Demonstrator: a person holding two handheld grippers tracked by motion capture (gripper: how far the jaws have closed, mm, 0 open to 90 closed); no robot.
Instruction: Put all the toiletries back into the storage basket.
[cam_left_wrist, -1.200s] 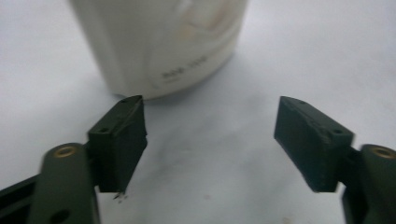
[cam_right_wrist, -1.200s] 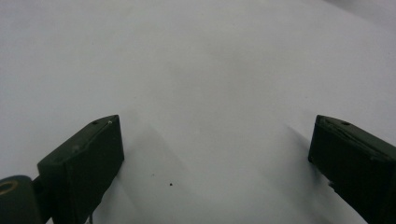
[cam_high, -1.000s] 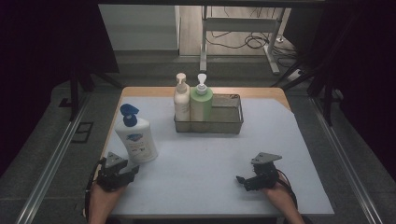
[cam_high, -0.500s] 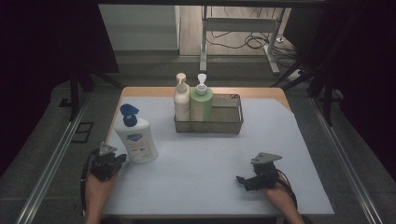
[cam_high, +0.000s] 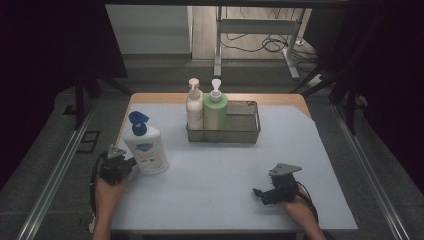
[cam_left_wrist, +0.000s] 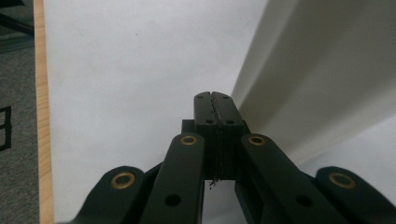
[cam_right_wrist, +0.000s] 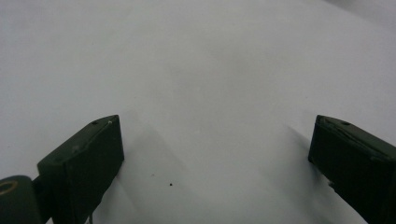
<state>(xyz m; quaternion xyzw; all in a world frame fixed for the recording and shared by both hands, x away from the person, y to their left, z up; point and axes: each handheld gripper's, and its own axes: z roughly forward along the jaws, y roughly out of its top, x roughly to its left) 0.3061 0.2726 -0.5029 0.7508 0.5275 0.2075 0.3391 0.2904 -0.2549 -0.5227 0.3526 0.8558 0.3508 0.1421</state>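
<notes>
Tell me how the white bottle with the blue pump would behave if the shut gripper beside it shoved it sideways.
The white bottle stands tall on a narrow base, so a high shove from the left gripper would probably tip it. Its smooth plastic side on the flat white table cover suggests a low push would slide it. It looks stiff, though how full it is I cannot tell.

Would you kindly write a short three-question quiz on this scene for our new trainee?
1. True or false: the left gripper has its jaws closed on nothing.
2. How many bottles stand in the basket? A) one B) two C) three
3. Fill in: the white bottle beside the left gripper has a ____ cap.

Key:
1. True; the jaws meet, with the white bottle just beside them.
2. B: a cream bottle and a green bottle.
3. Blue.
</notes>
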